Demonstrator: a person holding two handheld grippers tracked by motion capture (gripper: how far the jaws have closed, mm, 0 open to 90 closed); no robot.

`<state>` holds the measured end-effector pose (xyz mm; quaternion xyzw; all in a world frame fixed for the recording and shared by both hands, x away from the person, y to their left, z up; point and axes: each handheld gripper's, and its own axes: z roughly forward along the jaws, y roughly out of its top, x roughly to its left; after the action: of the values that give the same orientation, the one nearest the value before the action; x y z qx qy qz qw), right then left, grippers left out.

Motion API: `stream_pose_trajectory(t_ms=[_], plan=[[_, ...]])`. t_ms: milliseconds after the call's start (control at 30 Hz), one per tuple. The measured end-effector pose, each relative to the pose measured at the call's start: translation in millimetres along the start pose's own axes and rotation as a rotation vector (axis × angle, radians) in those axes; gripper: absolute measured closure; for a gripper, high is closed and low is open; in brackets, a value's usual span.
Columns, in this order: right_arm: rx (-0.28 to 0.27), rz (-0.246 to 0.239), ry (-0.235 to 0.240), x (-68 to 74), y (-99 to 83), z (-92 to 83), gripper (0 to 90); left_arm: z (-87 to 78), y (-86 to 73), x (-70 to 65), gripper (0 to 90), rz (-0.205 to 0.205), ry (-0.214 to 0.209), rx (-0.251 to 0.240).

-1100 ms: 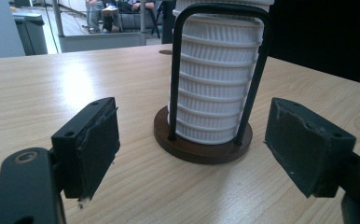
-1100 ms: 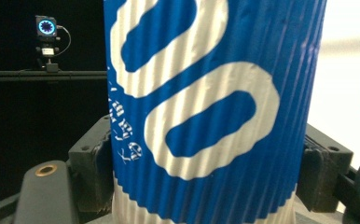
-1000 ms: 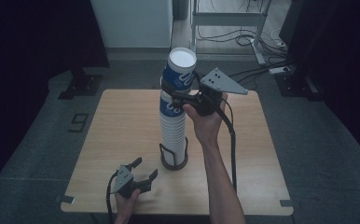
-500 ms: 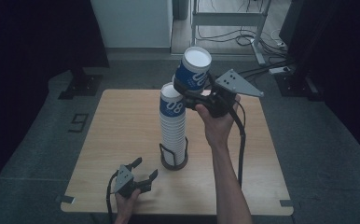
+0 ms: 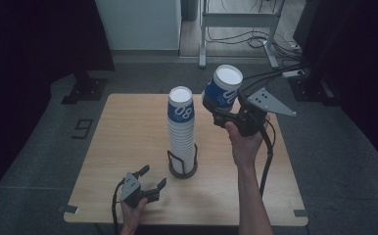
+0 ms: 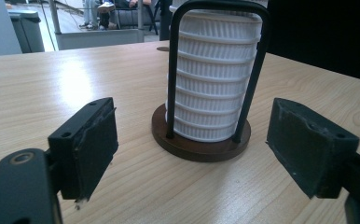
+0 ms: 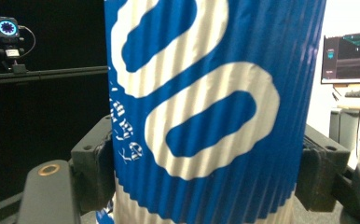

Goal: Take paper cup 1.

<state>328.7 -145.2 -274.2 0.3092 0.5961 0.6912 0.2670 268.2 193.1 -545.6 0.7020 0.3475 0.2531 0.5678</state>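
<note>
a ribbed blue-and-white paper cup point(image 5: 222, 89) is gripped by the right tool point(image 5: 220, 111), raised above the pale wood-grain counter point(image 5: 128, 142), right of the tall cup stack point(image 5: 181, 131) seated in a round-based wire holder point(image 5: 182, 169). the left tool point(image 5: 150, 179) is held wide apart, resting low near the holder.
</note>
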Motion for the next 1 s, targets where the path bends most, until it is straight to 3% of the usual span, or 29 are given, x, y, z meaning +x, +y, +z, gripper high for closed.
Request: stream_pose_trajectory(t_ms=[233,400,600,900,1000], plan=[[0.027,0.017,-0.015,-3.7,-16.7,-11.0,22.3,0.0,0.1,0.3,16.0,-0.002,-0.005,0.001],[0.07,0.04,-0.02,-7.0,-43.0,-17.4,22.3,0.7,0.5,-0.6,16.1,0.004,-0.002,0.01],[0.085,0.067,-0.032,-9.1,-61.3,-24.0,22.3,2.1,1.0,-3.2,14.8,0.028,-0.006,0.02],[0.115,0.104,-0.031,-9.6,-86.5,-32.5,22.3,1.7,1.2,-3.7,14.4,0.031,-0.026,0.015],[0.141,0.115,-0.03,-9.5,-101.9,-35.1,22.3,1.9,2.0,-2.1,14.6,0.009,-0.029,0.011]])
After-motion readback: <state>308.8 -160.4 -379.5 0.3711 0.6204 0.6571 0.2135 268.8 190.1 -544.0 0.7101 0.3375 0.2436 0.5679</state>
